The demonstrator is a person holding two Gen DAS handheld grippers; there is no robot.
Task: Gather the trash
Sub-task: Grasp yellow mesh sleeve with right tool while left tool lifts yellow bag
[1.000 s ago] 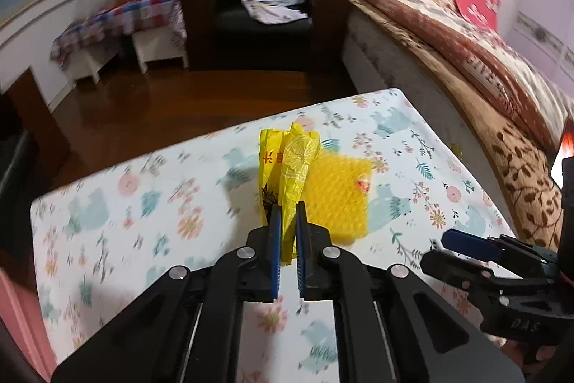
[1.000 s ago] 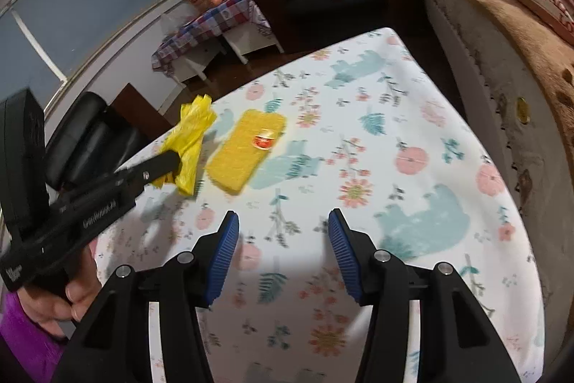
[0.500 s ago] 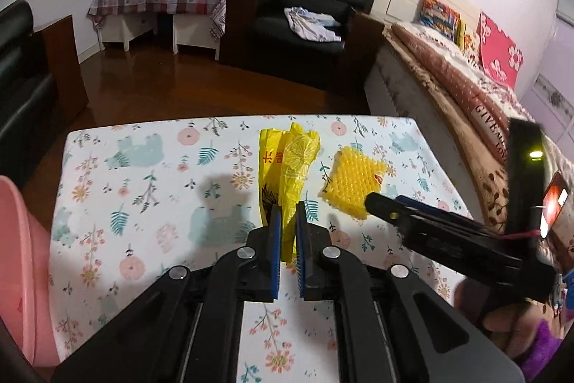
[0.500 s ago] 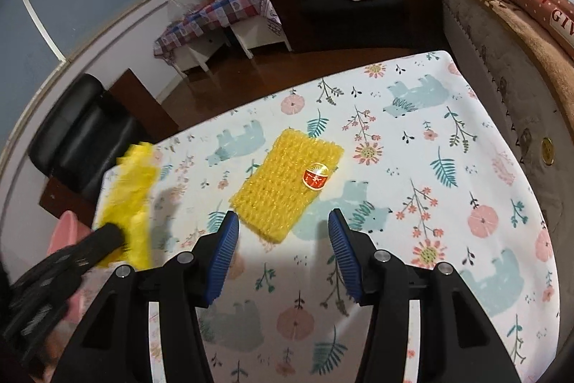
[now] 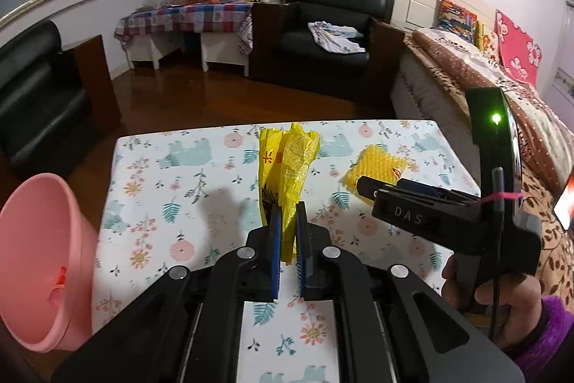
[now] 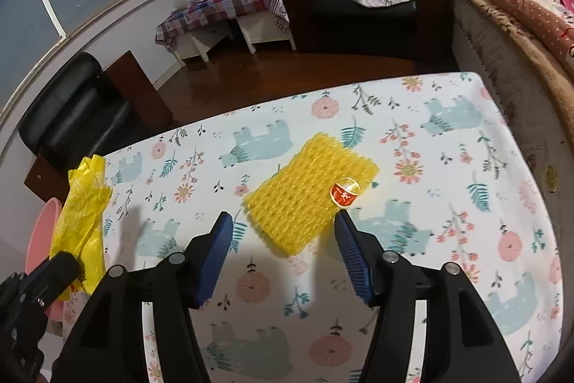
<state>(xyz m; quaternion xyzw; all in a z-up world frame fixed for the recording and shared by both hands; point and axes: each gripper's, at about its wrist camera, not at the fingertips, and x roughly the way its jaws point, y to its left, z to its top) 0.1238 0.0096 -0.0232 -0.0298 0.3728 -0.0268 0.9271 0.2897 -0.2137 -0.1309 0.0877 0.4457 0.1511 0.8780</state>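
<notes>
Room: bedroom with wood floor, a black armchair (image 5: 330, 24) and a bed (image 5: 502, 85) beyond the low table (image 6: 466, 203) under a cloth printed with bears and flowers.
Yellow bag: yellow plastic bag (image 5: 287, 167), crumpled, was pinched at its lower end between the left gripper (image 5: 286, 221) pads and stood up past the fingertips, above the cloth.
Left gripper: clamped tight on the bag, jaws nearly together.
Foam net: yellow foam net (image 6: 308, 192) with a round red sticker (image 6: 344, 192) lay flat on the cloth just ahead of the right gripper (image 6: 281, 221), its near edge between the two fingertips, touching neither pad.
Right gripper: jaws wide and opening further, nothing gripped; held in a hand (image 5: 502, 293) with a purple sleeve (image 5: 549, 336).
Bin: pink bin (image 5: 39, 257) sat off the table edge, left of the left gripper.
Spacing: bag and foam net were well apart; right gripper was to the right of the left one.
</notes>
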